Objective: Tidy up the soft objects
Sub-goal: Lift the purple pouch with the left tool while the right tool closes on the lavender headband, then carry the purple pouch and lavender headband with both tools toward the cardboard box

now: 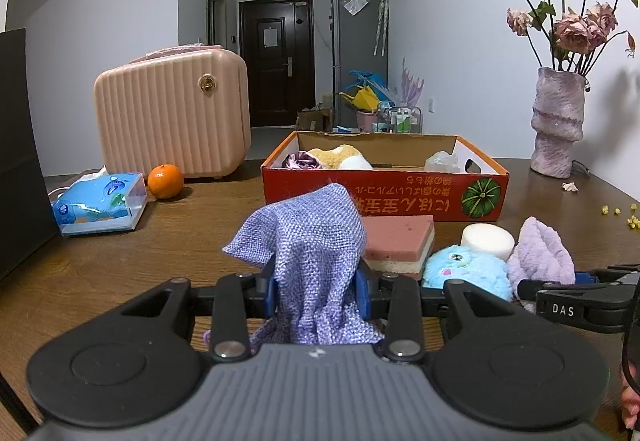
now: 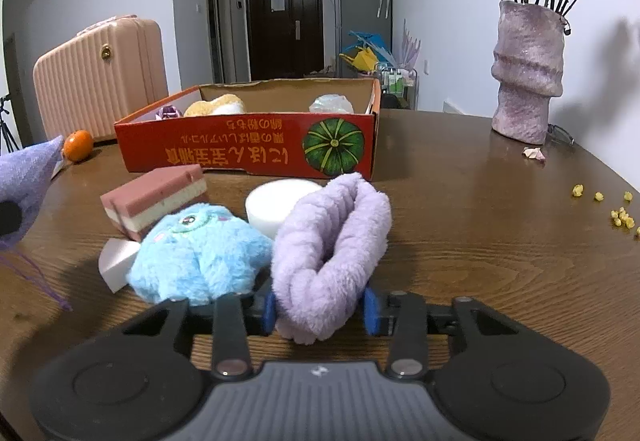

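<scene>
The left tool (image 1: pixel 320 291) is clamped on a purple woven pouch (image 1: pixel 308 241), which hides the surface (image 1: pixel 160 241) at 12 o'clock. The right tool (image 2: pixel 320 311), marked "DAS" in the left view, pinches a lilac fleece cloth (image 2: pixel 332 241). At 11 o'clock, the red cardboard box (image 2: pixel 248 145) carries upside-down Japanese lettering, too hard to read.

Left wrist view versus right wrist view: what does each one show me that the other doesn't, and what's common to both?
Only the left wrist view shows the tissue pack and the left gripper clamped on the purple woven pouch. Only the right wrist view shows the white wedge sponge and the right gripper around the fluffy lilac cloth. Both show the red box, layered pink sponge, blue plush toy, white round sponge, orange and vase.
</scene>
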`<state>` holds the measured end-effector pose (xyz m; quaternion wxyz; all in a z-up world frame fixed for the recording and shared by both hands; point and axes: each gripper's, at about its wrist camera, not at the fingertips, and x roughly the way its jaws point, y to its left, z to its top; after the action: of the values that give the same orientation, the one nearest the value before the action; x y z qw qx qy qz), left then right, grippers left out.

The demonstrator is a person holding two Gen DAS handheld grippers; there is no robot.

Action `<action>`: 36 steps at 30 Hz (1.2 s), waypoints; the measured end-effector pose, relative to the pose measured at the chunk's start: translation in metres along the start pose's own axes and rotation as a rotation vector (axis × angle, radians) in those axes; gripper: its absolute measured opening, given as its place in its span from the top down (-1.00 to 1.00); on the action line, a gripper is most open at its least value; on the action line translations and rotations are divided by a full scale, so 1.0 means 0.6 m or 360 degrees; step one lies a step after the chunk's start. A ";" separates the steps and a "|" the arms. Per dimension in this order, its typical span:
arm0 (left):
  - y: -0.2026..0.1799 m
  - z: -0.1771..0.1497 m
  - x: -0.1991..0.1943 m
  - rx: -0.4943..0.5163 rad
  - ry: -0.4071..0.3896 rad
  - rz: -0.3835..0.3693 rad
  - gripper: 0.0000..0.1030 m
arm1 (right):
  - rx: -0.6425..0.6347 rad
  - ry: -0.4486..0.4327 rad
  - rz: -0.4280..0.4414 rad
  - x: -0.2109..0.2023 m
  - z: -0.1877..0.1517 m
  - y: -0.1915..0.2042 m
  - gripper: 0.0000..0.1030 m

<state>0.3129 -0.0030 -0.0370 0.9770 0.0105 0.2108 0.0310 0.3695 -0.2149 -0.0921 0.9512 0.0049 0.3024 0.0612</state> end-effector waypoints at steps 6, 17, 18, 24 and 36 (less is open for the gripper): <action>0.001 0.000 -0.003 -0.0002 -0.0011 -0.0004 0.29 | -0.0032 -0.0118 -0.0035 -0.023 -0.002 0.005 0.40; 0.000 0.000 -0.004 -0.0005 -0.0017 -0.0003 0.29 | -0.0069 -0.0404 0.0061 -0.088 -0.004 0.026 0.40; 0.001 0.000 -0.004 -0.0004 -0.0019 -0.0002 0.29 | -0.0072 -0.0416 0.0070 -0.092 -0.005 0.029 0.40; 0.001 0.001 -0.005 -0.0006 -0.0022 -0.0002 0.29 | -0.0093 -0.0440 0.0101 -0.101 -0.007 0.045 0.40; 0.003 0.006 -0.011 -0.0040 -0.0037 -0.0036 0.29 | -0.0113 -0.0459 0.0164 -0.104 -0.012 0.084 0.40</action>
<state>0.3082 -0.0015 -0.0309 0.9797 -0.0037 0.1992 0.0226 0.3089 -0.1723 -0.0596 0.9799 -0.0045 0.1596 0.1194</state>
